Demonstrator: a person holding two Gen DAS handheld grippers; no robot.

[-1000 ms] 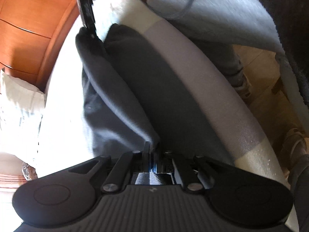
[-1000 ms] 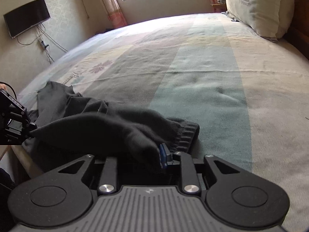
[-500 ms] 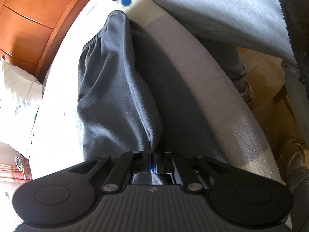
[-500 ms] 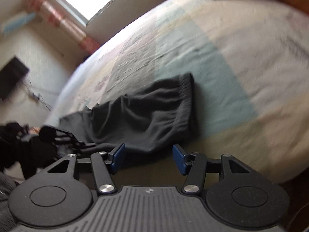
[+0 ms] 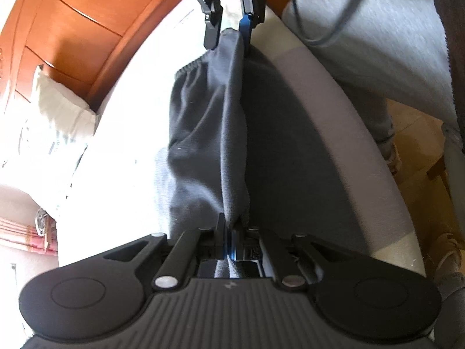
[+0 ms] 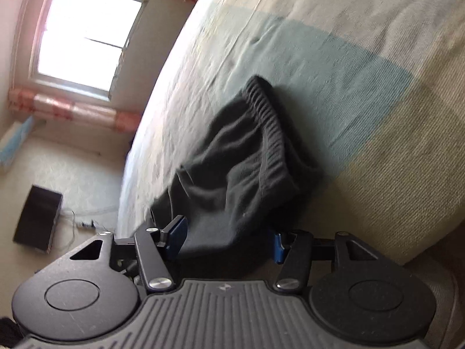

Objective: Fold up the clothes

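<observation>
Bed (image 6: 363,29) under dark trousers (image 5: 209,122), spread near its edge for folding.
Left gripper (image 5: 228,232) clamped on one end, keeping cloth taut; right gripper (image 6: 228,237) agape around waistband corner, seemingly poised to pinch.

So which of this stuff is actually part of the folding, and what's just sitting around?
Part of the job:
- dark garment
- left gripper, shut on it
- right gripper, open at its waistband end
- bed

Just around:
- pillow
- wooden headboard
- window
</observation>
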